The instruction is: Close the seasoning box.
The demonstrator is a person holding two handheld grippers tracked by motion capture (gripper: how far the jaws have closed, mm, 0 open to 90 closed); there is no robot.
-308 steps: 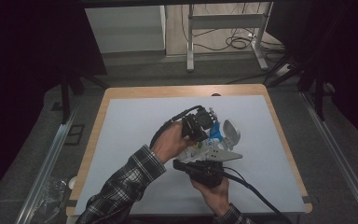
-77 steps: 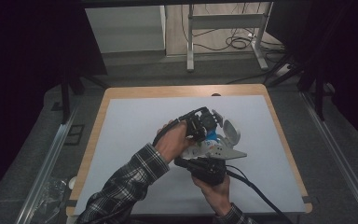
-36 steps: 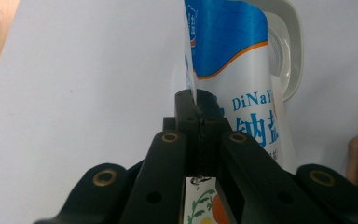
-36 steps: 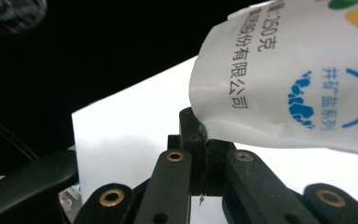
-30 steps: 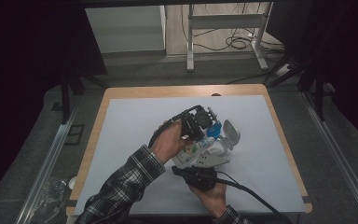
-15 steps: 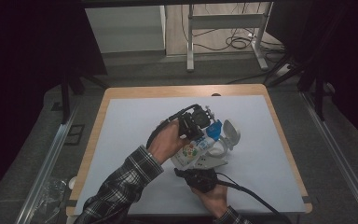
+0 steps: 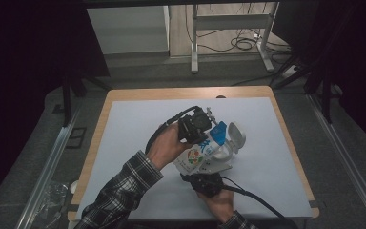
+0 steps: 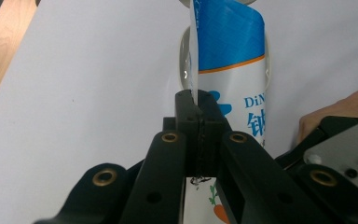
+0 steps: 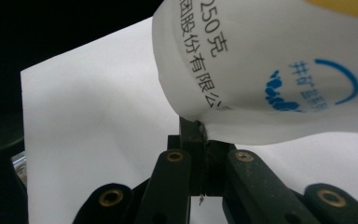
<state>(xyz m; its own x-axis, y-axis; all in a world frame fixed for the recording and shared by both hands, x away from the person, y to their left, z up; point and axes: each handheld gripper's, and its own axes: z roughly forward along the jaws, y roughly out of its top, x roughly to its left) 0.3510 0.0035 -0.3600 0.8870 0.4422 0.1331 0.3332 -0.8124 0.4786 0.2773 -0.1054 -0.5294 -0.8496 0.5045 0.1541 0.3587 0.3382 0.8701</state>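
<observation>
Two grippers are seen over the middle of the white table (image 7: 138,138), and one pouch (image 7: 205,150) is held between them above the surface. The pouch is white with a blue top end and blue print; it is tilted, the blue end pointing far and right, the white bottom end near and left.

Left gripper (image 7: 205,131): held in the left hand (image 7: 164,145), on the far left side of the pouch. In the left gripper view its jaws are pressed together on the thin side seam of the pouch (image 8: 228,70), which is pinched just below the blue band.

Right gripper (image 7: 205,176): held in the right hand (image 7: 219,202), on the near side, under the pouch. In the right gripper view its jaws are pressed together on the bottom edge of the pouch (image 9: 270,70), where the printed white film bulges above the pads.

A white container (image 7: 226,152) with its round lid (image 7: 237,136) flipped up is seen on the table just right of the pouch, under the blue end. Whether pouch and container touch cannot be told.

A plaid sleeve (image 7: 119,198) covers the left forearm.
</observation>
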